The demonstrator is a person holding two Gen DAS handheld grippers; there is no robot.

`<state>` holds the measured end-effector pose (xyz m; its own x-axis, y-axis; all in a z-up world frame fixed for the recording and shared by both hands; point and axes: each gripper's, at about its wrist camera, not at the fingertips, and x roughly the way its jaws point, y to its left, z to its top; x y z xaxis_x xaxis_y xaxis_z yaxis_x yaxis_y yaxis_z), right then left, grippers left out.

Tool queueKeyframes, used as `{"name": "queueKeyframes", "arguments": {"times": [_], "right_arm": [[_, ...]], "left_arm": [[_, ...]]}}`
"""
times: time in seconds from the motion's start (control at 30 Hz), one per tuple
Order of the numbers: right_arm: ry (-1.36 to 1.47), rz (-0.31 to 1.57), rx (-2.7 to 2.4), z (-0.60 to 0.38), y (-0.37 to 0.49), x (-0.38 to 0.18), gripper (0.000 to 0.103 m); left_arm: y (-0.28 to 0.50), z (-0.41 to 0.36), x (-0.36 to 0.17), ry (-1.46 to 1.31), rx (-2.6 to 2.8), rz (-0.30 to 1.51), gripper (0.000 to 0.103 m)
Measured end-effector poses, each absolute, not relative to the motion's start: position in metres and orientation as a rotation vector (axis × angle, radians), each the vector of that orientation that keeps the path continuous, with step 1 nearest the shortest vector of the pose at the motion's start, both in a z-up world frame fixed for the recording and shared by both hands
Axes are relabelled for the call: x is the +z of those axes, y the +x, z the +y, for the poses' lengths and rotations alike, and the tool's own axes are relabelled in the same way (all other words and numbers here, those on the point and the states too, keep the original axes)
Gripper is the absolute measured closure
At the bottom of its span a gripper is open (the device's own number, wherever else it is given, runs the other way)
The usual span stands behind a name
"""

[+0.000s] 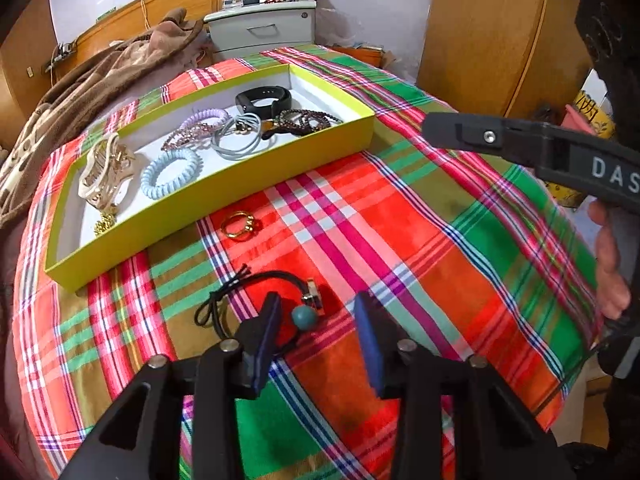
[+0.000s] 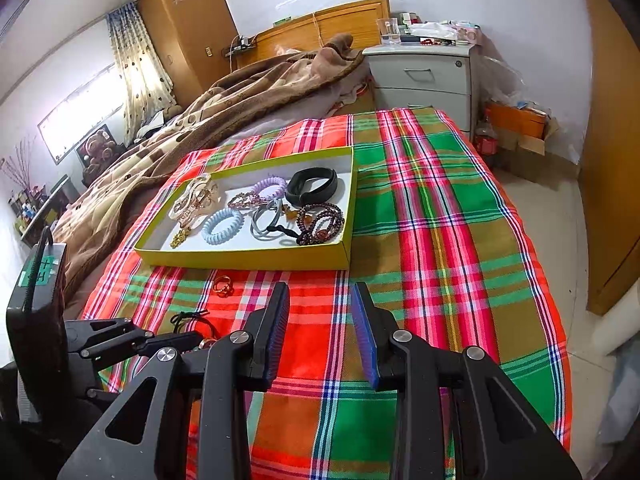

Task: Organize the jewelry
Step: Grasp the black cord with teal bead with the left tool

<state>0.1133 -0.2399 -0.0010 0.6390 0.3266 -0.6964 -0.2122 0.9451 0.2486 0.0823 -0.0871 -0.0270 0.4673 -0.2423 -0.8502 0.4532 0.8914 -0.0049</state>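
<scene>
Both tongs, left [image 1: 316, 312] and right [image 2: 320, 308], gape released; black hair tie [image 1: 256, 300] lies beneath left.

The plaid cloth [image 1: 400, 208] over the bed is woven, with a slight sheen. At upper left of the left wrist view, the yellow-green tray [image 1: 224, 196] looks like matt cardboard with a white paper lining. Just below it the gold ring [image 1: 239, 225] is shiny metal. The black hair tie [image 1: 224, 300] at lower left is a dull elastic cord carrying a smooth teal bead [image 1: 305, 316]. The left gripper [image 1: 316, 316] is matt black plastic with ribbed blue pads [image 1: 370, 340]. The brown blanket [image 2: 224, 100] looks fleecy.
</scene>
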Motion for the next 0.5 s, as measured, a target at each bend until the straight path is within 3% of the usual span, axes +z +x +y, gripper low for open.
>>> {"name": "queueKeyframes", "arguments": {"times": [0.17, 0.5], "right_arm": [[0.149, 0.825, 0.307, -0.241, 0.113, -0.001, 0.070], [0.128, 0.845, 0.304, -0.231, 0.117, -0.006, 0.070]], "left_arm": [[0.085, -0.086, -0.027, 0.239, -0.420, 0.994, 0.086], [0.081, -0.056, -0.018, 0.157, -0.381, 0.955, 0.086]]}}
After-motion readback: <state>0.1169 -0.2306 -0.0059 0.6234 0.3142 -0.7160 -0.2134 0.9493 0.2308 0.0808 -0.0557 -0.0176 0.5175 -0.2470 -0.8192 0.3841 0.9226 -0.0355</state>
